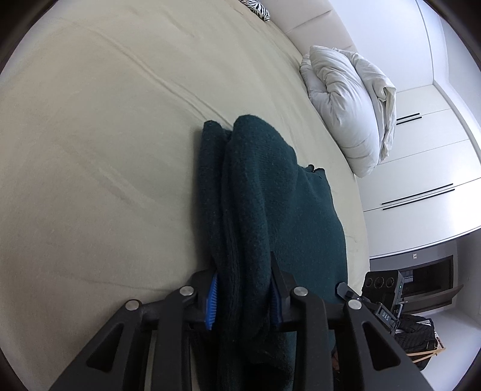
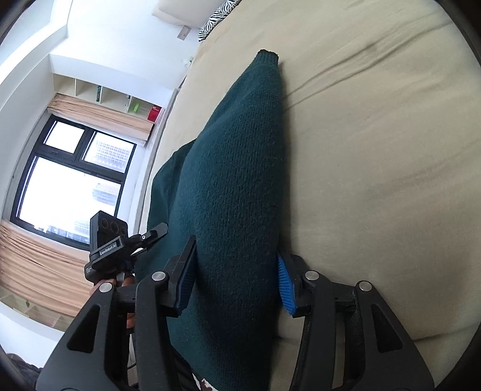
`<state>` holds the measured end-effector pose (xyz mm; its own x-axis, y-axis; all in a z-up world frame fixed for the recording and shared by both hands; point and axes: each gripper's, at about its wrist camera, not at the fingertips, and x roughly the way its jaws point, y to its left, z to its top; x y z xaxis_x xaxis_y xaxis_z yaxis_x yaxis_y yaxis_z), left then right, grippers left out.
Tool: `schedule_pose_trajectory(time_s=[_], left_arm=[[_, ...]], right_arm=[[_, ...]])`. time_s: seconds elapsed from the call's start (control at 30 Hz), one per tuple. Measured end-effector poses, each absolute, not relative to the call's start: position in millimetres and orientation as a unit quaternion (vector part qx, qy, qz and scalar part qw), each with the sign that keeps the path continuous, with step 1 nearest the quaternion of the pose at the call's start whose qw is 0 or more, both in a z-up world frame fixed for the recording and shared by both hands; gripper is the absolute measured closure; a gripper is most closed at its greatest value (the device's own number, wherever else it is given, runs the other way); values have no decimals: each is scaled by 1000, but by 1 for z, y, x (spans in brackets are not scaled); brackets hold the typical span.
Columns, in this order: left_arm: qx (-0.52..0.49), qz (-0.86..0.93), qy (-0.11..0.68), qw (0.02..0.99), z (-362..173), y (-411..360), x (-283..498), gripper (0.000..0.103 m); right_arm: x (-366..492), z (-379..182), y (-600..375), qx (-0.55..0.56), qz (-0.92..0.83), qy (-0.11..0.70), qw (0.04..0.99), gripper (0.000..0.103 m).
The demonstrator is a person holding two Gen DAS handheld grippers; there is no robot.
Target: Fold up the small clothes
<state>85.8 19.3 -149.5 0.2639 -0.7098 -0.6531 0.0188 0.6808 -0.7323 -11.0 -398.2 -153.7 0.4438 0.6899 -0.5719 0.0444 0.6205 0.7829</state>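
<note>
A dark green knitted sweater point(image 1: 258, 192) lies bunched on the beige bed sheet point(image 1: 105, 150). My left gripper point(image 1: 243, 296) is shut on a thick fold of it, blue pads pressed against both sides. In the right wrist view the same sweater point(image 2: 231, 186) stretches away from me, its ribbed cuff point(image 2: 268, 54) at the far end. My right gripper point(image 2: 237, 282) is shut on its near end. The left gripper point(image 2: 150, 234) shows at the sweater's left edge in the right wrist view, and the right gripper point(image 1: 348, 293) shows at its right edge in the left wrist view.
A crumpled white duvet point(image 1: 348, 108) sits at the bed's right edge. White wardrobe doors point(image 1: 427, 168) stand beyond it. A zebra-print pillow point(image 2: 216, 16) lies at the far end of the bed. A window with curtains point(image 2: 75, 180) is to the left.
</note>
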Motion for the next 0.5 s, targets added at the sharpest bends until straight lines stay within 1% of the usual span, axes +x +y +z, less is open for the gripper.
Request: schedule_pose_trajectory(time_s=[0.2,0.27,0.37,0.43,0.5], left_arm=[[-315,-230,547,740,-143,22,86,69],[-290,-208,532,768,-126,25,79,69],[-240,-193,488,817,-87,26,65,69],[-196,-207,460,841,-62,13,56,69],[-164,-232,451,846,-50,-7,50,69]], right_arm=[[-11,-148,-407,377,192,491,762,52],[-17,-144,-409,375,176,490,767,51],[-23,-135,-416,358,142,480,788,51],[-28,-125,-424,343,125,466,806,49],[-29,-116,-425,346,127,449,814,49]])
